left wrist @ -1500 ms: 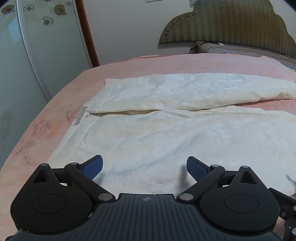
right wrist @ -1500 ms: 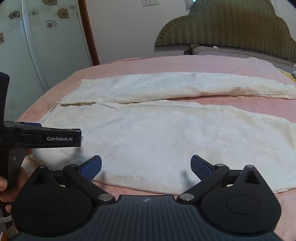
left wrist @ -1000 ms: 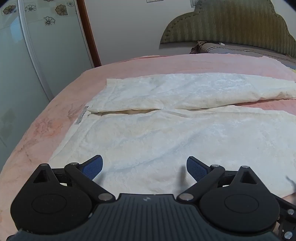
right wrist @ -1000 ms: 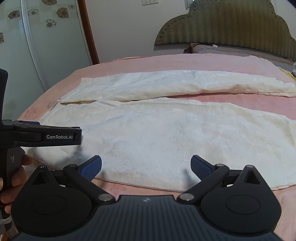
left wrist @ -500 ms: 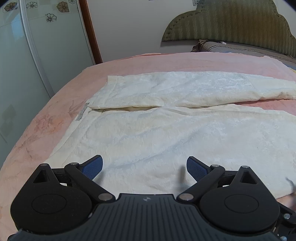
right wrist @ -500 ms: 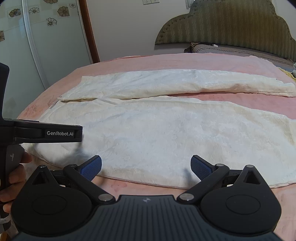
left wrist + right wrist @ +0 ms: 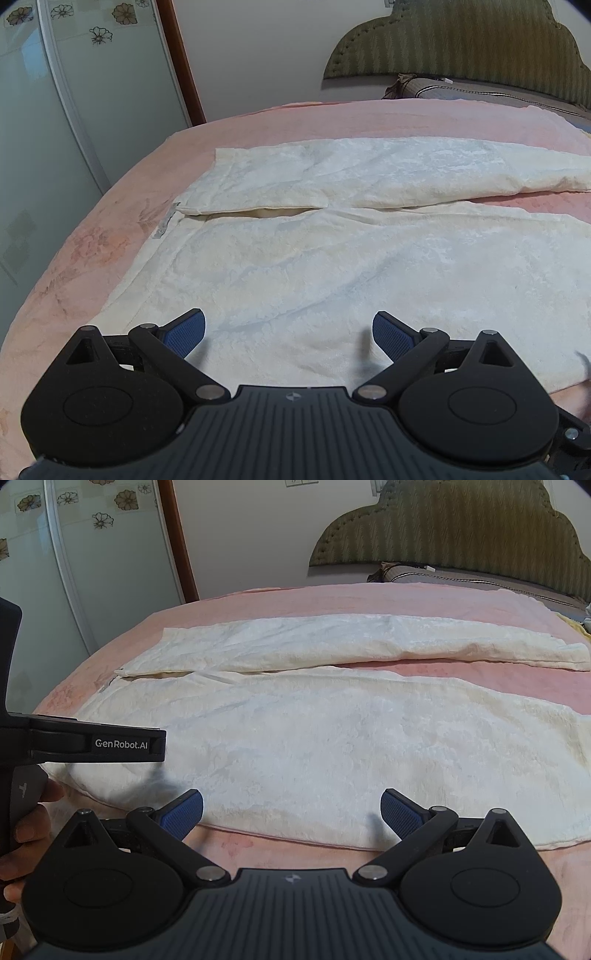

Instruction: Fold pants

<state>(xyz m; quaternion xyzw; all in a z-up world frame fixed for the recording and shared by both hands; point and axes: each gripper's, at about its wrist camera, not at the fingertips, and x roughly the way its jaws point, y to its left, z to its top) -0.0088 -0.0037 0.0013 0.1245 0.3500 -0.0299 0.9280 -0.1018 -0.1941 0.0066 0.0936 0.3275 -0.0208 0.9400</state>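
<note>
- A bedroom: a bed under a pink bedspread (image 7: 110,236), with a green padded headboard (image 7: 454,40) against the far wall and a frosted sliding door (image 7: 48,122) with flower decals at the left.
- A grey striped pillow (image 7: 480,90) lies at the foot of the headboard.
- The cream pants (image 7: 332,258) lie flat on the bedspread, waist toward the left, both legs running away to the right.
- The far leg (image 7: 369,642) and the near leg (image 7: 369,746) part at the crotch, with a wedge of pink showing between them farther right.
- The left gripper (image 7: 288,332) hovers over the near leg close to the waist, its blue-padded fingers (image 7: 184,334) spread wide and empty.
- The right gripper (image 7: 291,812) is over the near hem edge of the same leg, fingers likewise spread wide, holding nothing.
- In the right wrist view the left gripper appears from the side, and a hand (image 7: 26,834) grasps its handle at the left edge.
</note>
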